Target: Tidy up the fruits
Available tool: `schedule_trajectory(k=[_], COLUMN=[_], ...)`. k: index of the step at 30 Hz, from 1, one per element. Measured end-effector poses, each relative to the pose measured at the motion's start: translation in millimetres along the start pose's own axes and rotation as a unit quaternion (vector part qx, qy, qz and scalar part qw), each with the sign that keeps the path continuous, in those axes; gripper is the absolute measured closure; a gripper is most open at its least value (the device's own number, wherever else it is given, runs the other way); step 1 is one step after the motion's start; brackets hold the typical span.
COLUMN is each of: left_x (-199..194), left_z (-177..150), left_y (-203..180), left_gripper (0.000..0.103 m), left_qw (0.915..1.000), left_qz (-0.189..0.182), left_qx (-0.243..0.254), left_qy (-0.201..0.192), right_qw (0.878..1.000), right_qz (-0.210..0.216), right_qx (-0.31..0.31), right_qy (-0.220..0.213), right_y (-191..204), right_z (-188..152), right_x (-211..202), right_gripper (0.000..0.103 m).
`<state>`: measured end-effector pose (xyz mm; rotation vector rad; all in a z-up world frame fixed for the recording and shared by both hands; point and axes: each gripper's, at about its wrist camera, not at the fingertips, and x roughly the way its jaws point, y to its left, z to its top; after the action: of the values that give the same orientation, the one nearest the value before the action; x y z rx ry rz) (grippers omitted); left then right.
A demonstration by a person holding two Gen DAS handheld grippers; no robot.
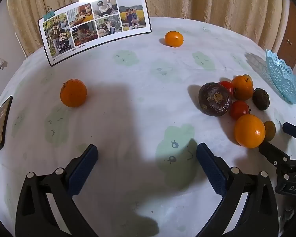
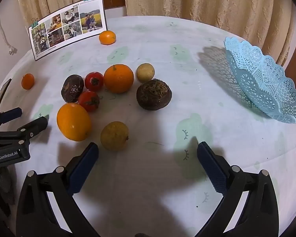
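The fruits lie loose on the bench (image 2: 148,39), which is covered with a pale cloth printed with green patches. Most sit in a cluster toward the left of the right wrist view: a large orange (image 2: 74,121) nearest, a yellowish round fruit (image 2: 114,135) just beside it, two red tomatoes (image 2: 88,100) touching each other, a dark purple fruit (image 2: 72,88) against them, a second orange (image 2: 118,78) behind, a small pale round fruit (image 2: 145,72) next to that, and a dark brown fruit (image 2: 154,94) slightly apart to the right. Two more oranges lie well away from the cluster: one mid-left on the cloth (image 1: 73,92) and one near the far edge (image 1: 173,38), close to a standing photo card (image 1: 94,27) held by teal clips. A light blue lace-pattern basket (image 2: 266,83) stands tilted at the right side of the bench, apart from all the fruit and with nothing visible in it. A dark phone (image 1: 1,126) lies at the left edge. The left gripper (image 1: 147,152) is spread wide above bare cloth with nothing between its blue pads. The right gripper (image 2: 148,150) is likewise wide open and empty, the yellowish fruit just beyond its left finger. Cream curtains hang behind the bench.
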<state>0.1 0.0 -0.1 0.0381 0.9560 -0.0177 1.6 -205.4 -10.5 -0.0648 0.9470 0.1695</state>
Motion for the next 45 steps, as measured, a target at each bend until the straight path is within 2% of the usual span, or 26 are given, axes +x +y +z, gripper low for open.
schedule_trajectory(k=[13, 19, 27, 37, 41, 45], left_x=[0, 0, -1, -13, -17, -19], left_z=[0, 0, 0, 2, 5, 6], left_y=[0, 0, 0, 1, 3, 12], left_gripper=[0.005, 0.005, 0.005, 0.005, 0.005, 0.005], left_qw=[1.0000, 1.0000, 1.0000, 0.9991, 0.9969, 0.9967], left_qz=[0.001, 0.000, 0.001, 0.022, 0.054, 0.057], left_qx=[0.000, 0.000, 0.000, -0.002, 0.006, -0.004], left_qy=[-0.002, -0.002, -0.004, -0.036, -0.057, -0.058], right_qw=[1.000, 0.999, 0.994, 0.988, 0.986, 0.985], right_qz=[0.003, 0.026, 0.081, 0.082, 0.085, 0.084], right_qx=[0.004, 0.018, 0.053, 0.071, 0.075, 0.080], right_qy=[-0.002, -0.010, -0.046, -0.113, -0.124, -0.126], right_y=[0, -13, -21, -22, -24, -23], right_z=[-2, 1, -6, -9, -9, -10], right_x=[-1, -1, -21, -50, -55, -55], right_gripper=[0.002, 0.002, 0.002, 0.002, 0.002, 0.002])
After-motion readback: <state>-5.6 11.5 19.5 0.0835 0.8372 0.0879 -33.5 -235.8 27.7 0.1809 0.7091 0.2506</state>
